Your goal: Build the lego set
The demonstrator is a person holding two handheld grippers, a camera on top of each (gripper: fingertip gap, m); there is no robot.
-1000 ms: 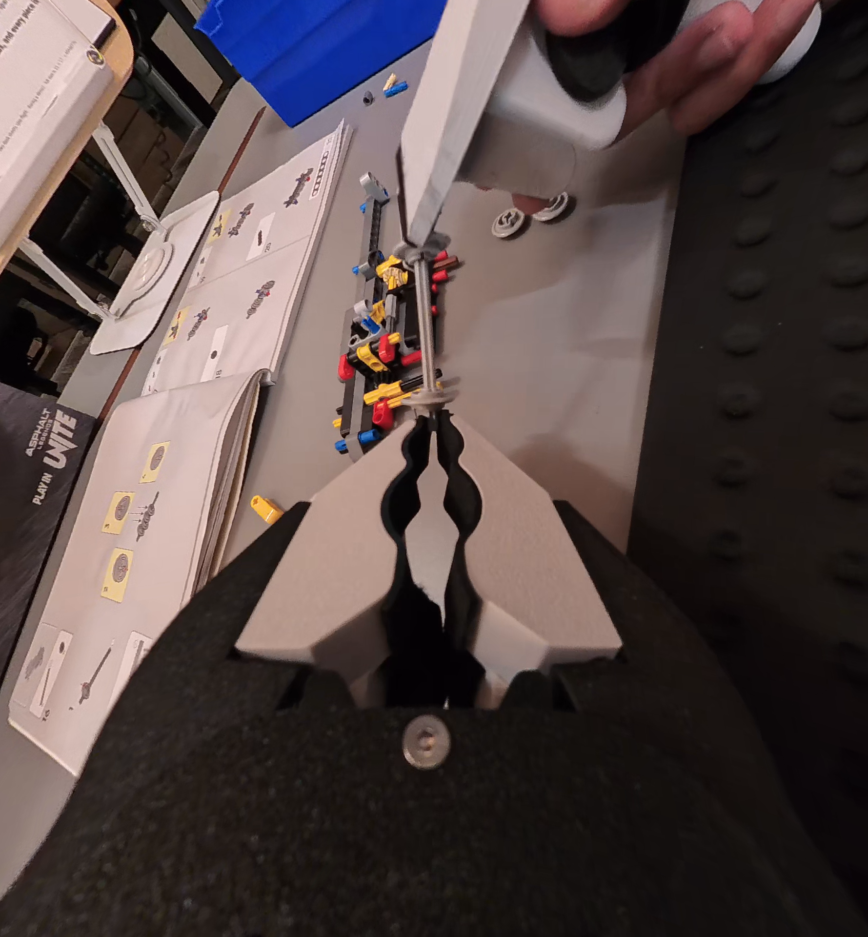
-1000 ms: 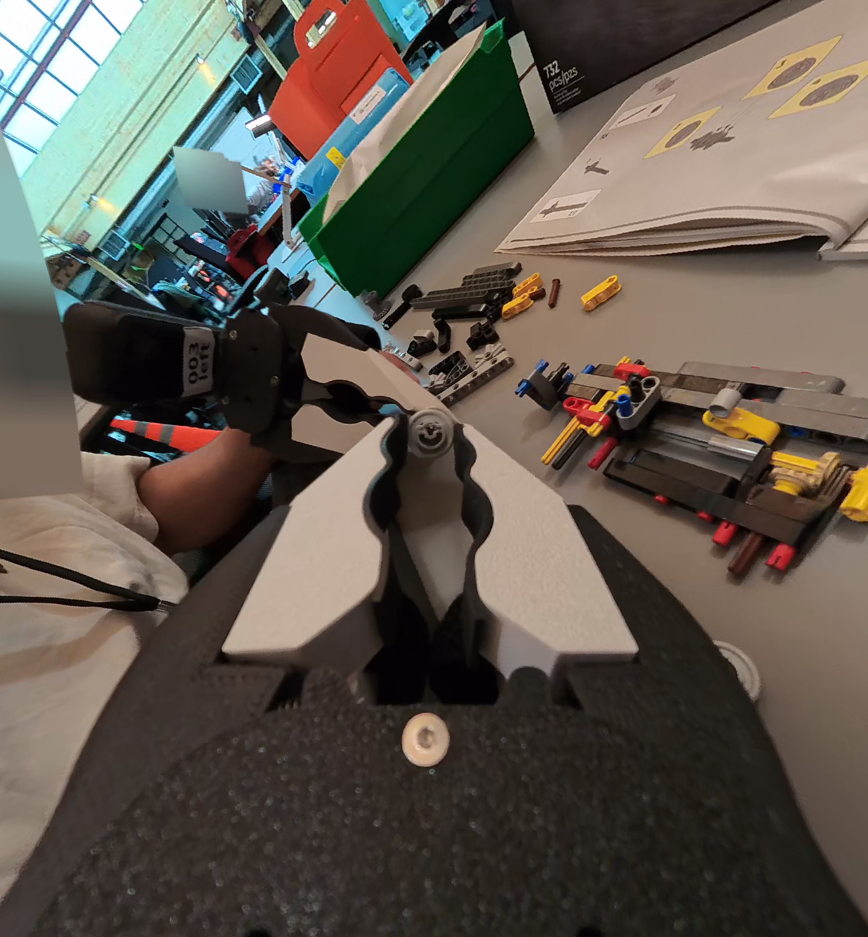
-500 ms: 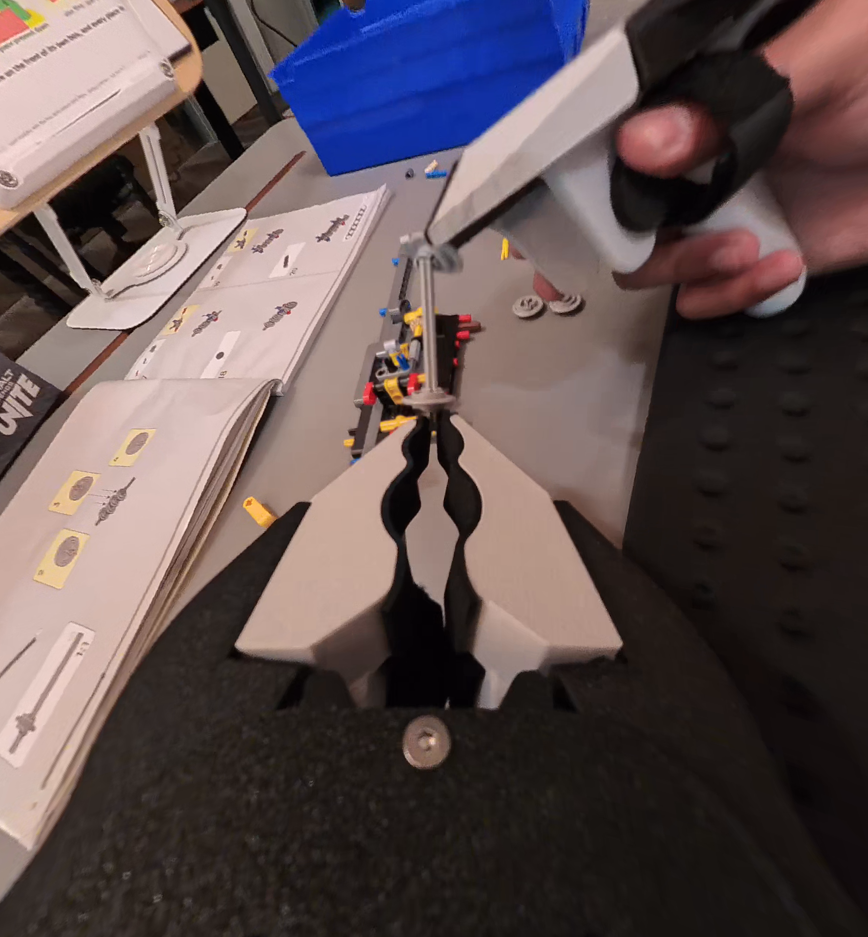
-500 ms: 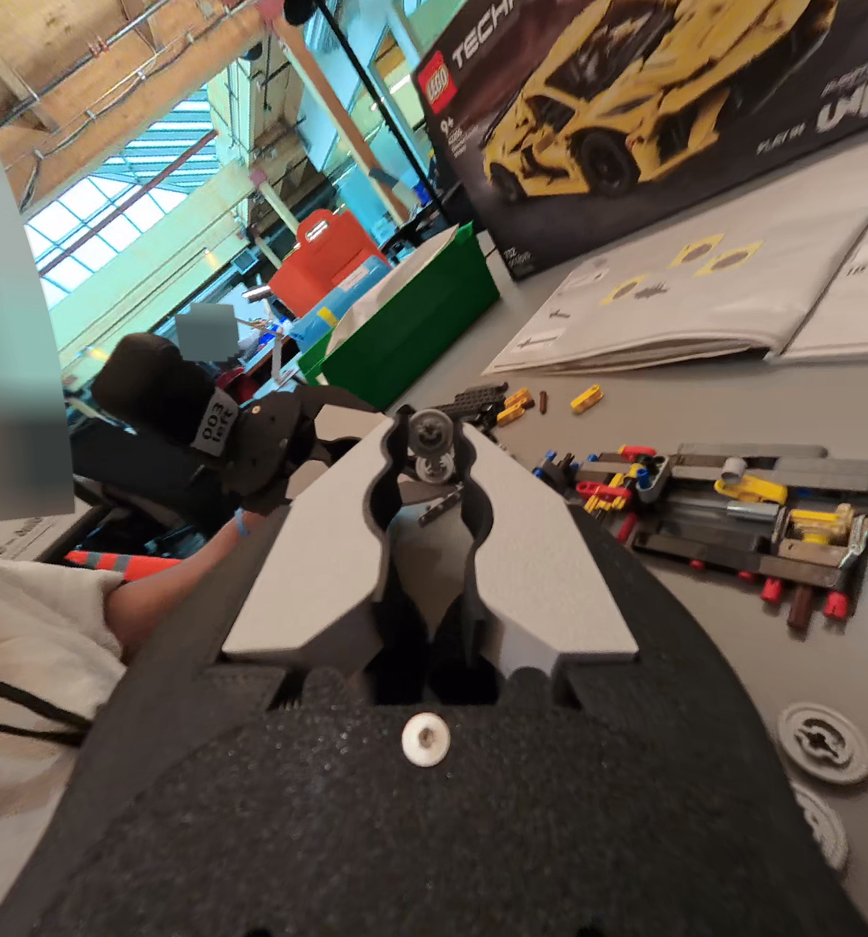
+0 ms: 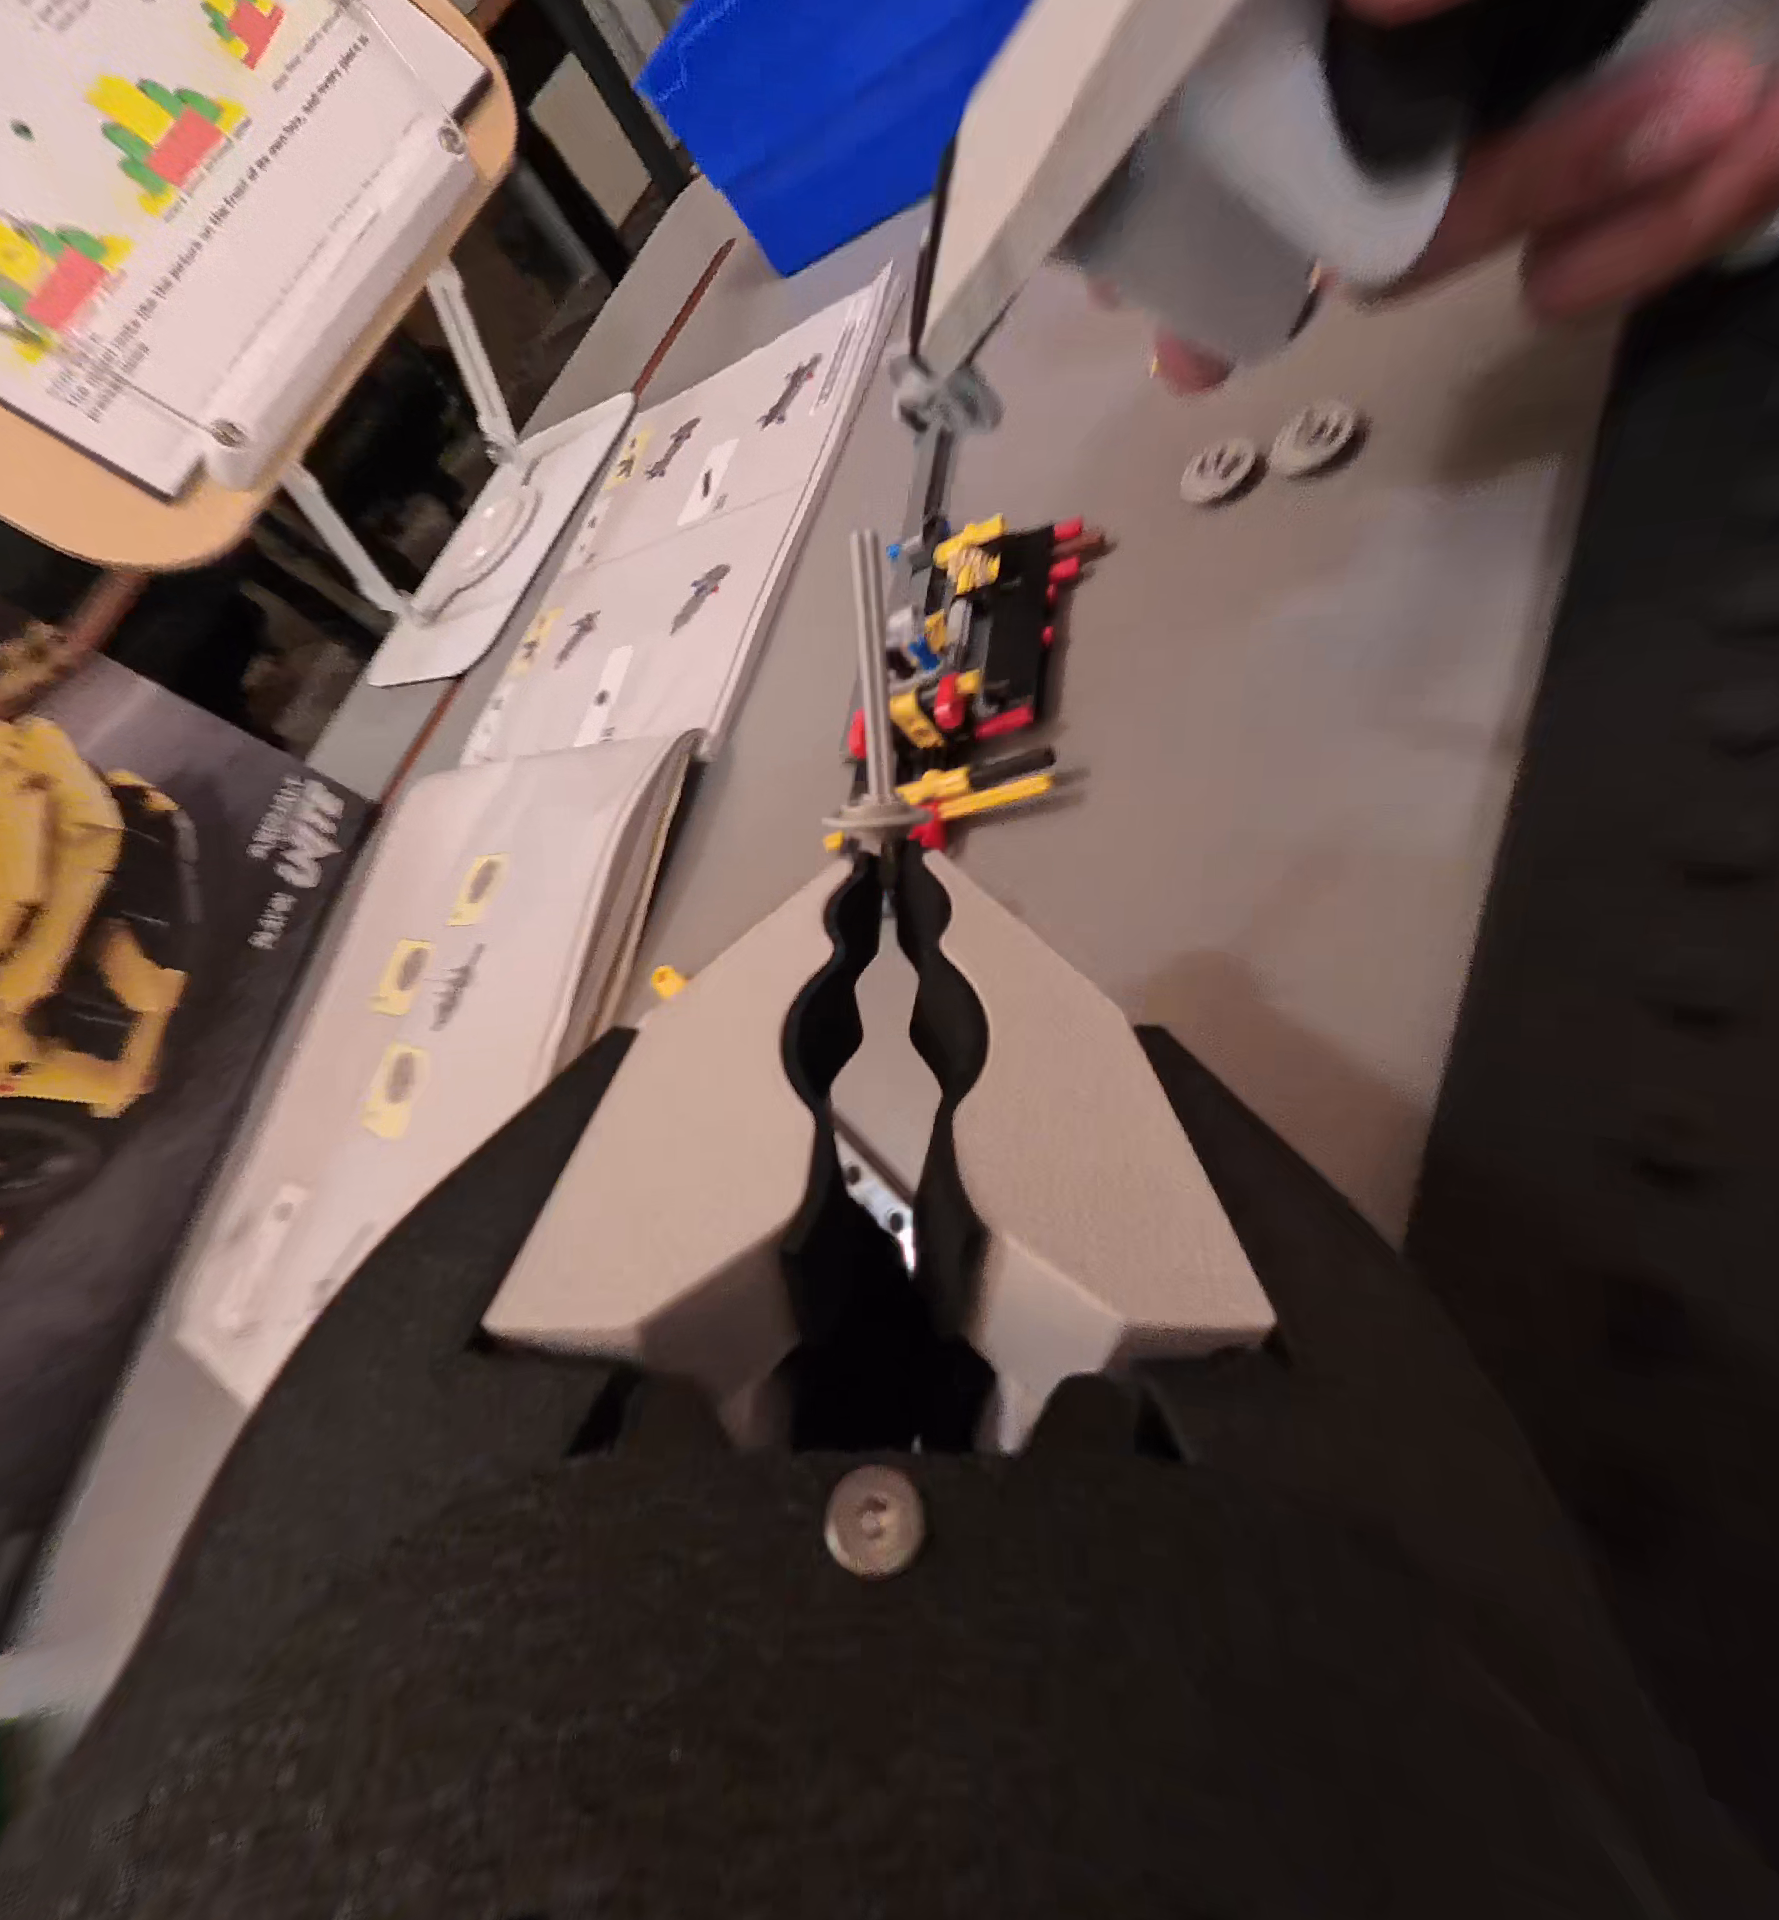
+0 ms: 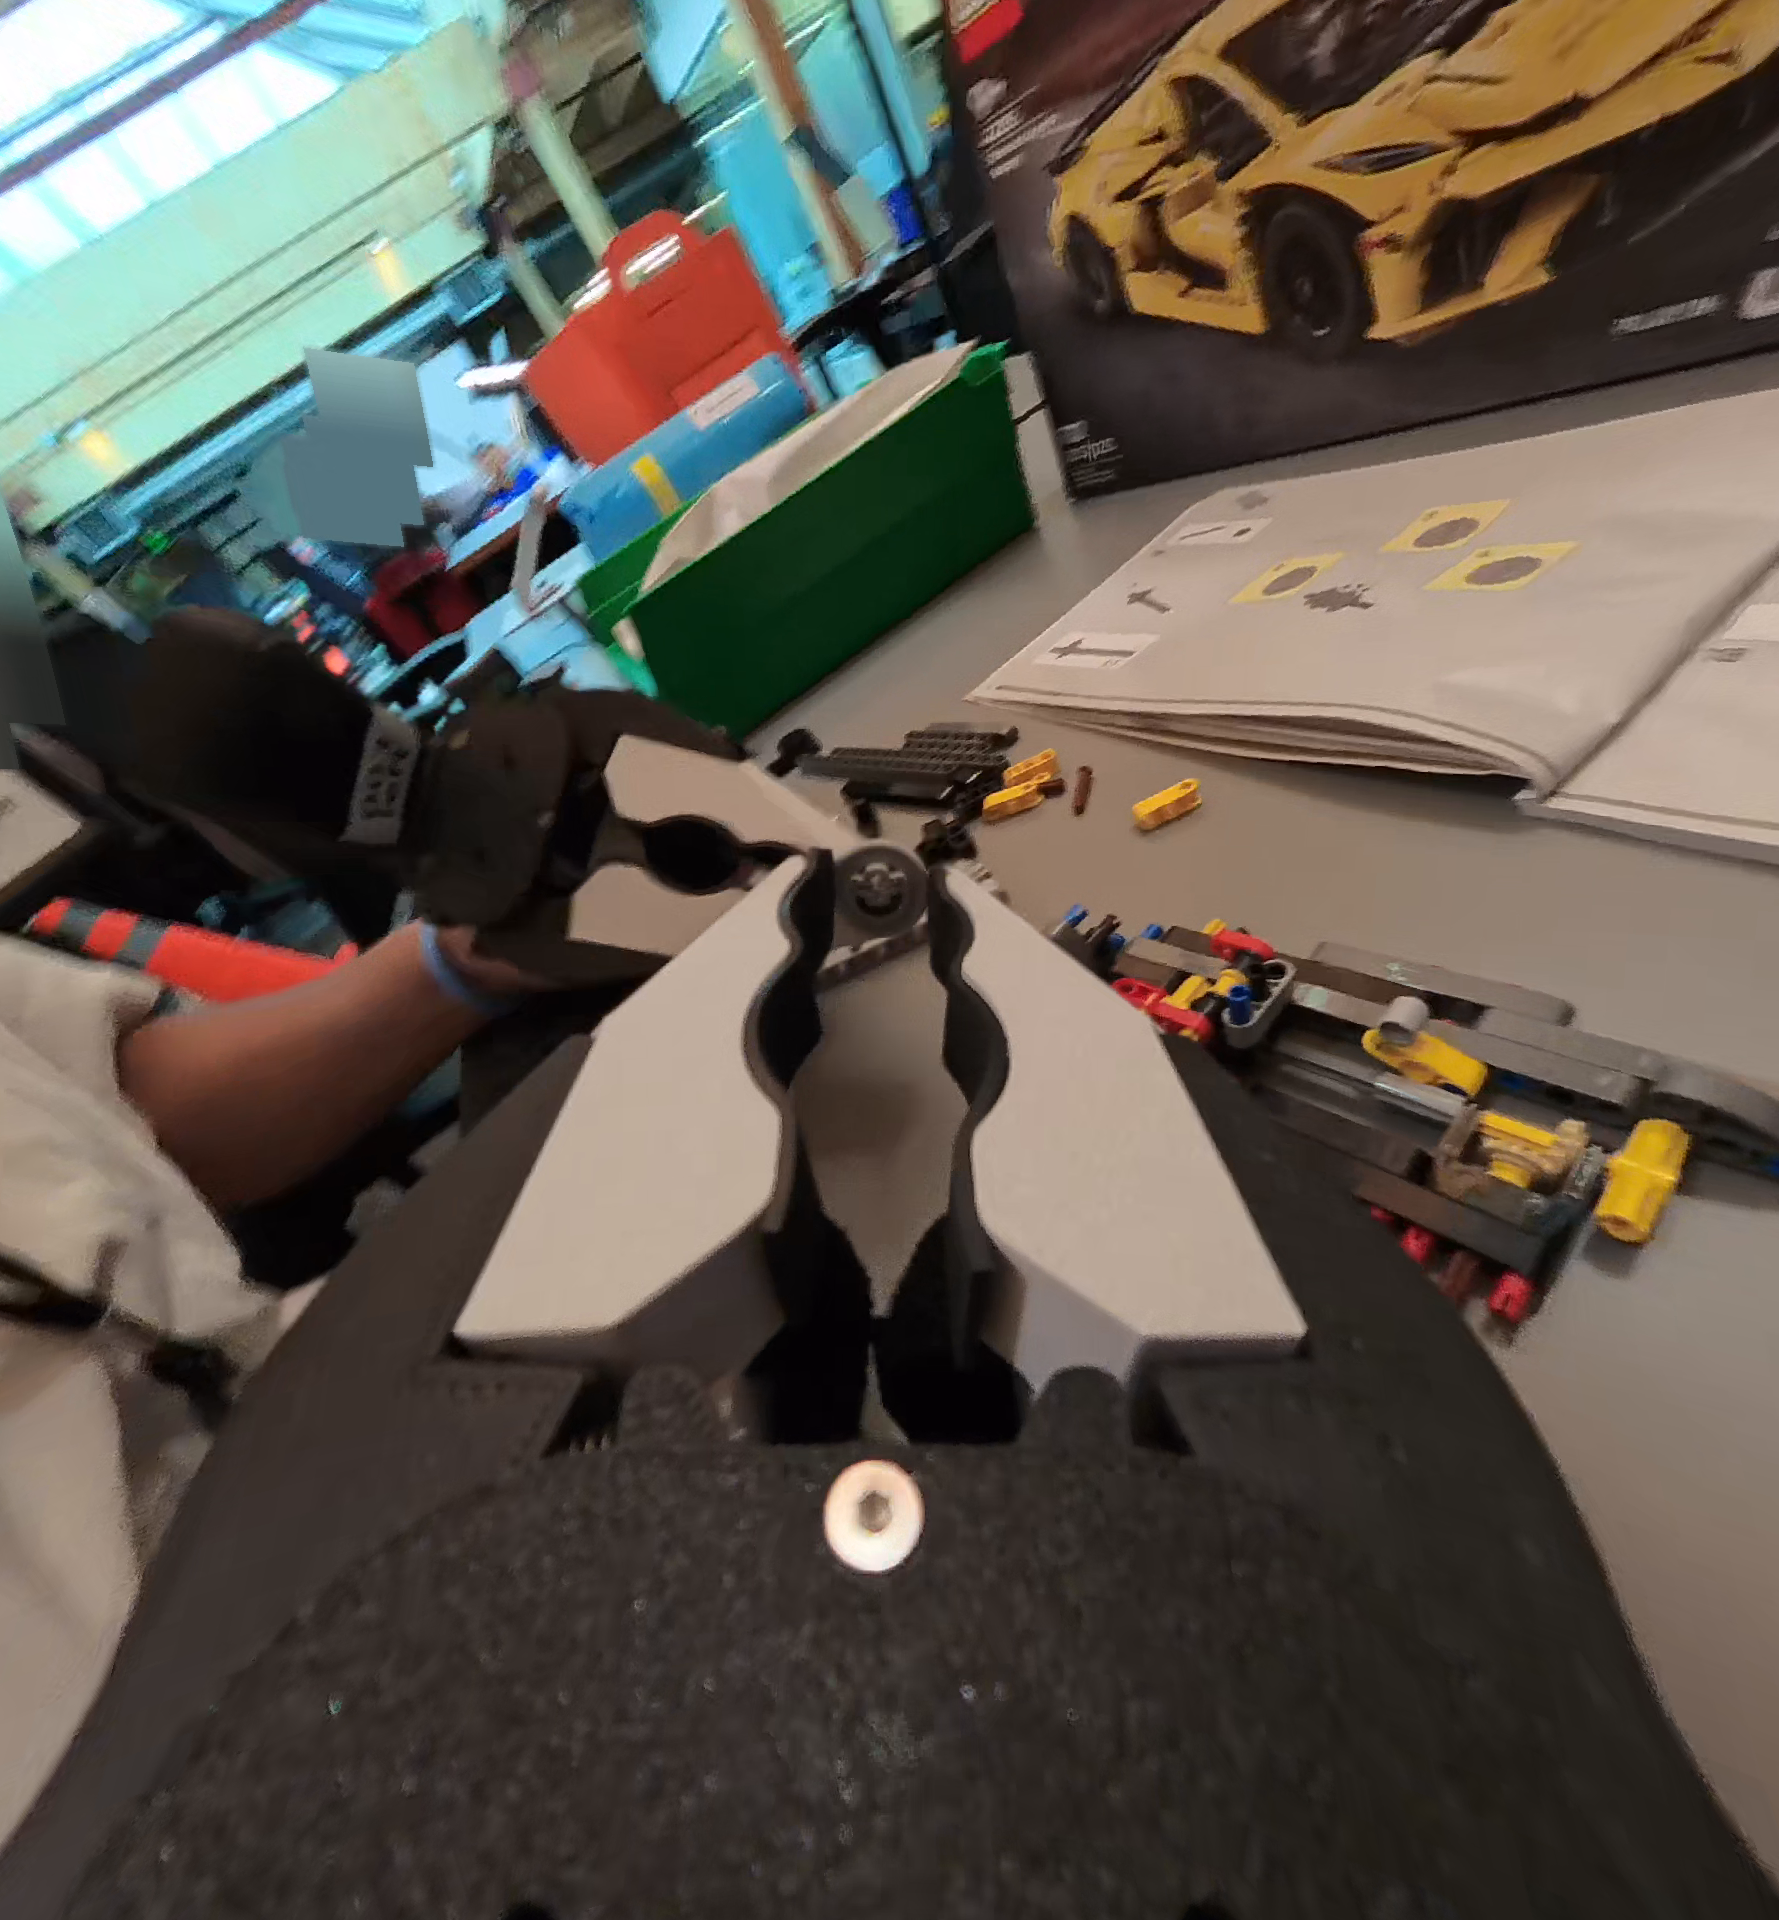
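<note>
The lego set's half-built chassis lies on the grey table just above centre in the left wrist view. Below it, the left gripper pinches a grey axle whose free end stands clear (a small disc sits near the fingertips). At upper centre the right gripper clamps a grey bushing. An instruction booklet lies at left.

In the right wrist view, the right gripper grips that bushing at centre. The chassis lies at right, loose pieces above centre, the set's box upper right.
</note>
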